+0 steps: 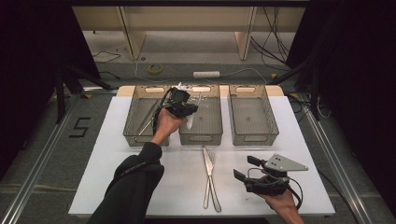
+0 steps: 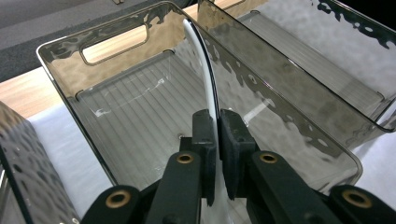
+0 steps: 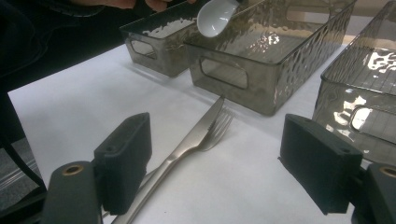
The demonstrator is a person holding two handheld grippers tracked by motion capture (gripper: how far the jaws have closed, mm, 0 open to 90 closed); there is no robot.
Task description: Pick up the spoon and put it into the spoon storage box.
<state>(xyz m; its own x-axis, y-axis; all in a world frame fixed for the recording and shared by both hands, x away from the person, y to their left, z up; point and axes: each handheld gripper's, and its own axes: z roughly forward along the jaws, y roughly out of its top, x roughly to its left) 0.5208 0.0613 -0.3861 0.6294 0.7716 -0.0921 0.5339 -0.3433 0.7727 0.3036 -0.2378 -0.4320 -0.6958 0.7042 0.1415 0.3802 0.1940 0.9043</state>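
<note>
The left hand-held gripper (image 2: 217,158) has its jaws pinched narrow on a white spoon (image 2: 205,79). Seen edge-on in the left gripper view, the spoon's curved body rises between the pads, its lower end cut off behind the jaws. In the high view the left hand-held gripper (image 1: 187,109) hides most of the spoon (image 1: 190,122), which hangs over the middle bin (image 1: 212,126); whether it touches the bin wall cannot be told. The right gripper view shows the spoon's bowl (image 3: 215,17) above that bin's near rim, hollow side toward the camera, handle running up out of frame.

The right hand-held gripper (image 3: 217,163) stands wide open and holds nothing, low over the white surface (image 1: 177,186).

Between the two, a knife (image 1: 207,173) and a fork (image 1: 212,179) lie crossed and touching on the surface, long axes running away from the person, tips toward the bins. The left bin (image 1: 140,119) holds thin rods, hard to make out. The right bin (image 1: 253,116) stands beside the middle one.
</note>
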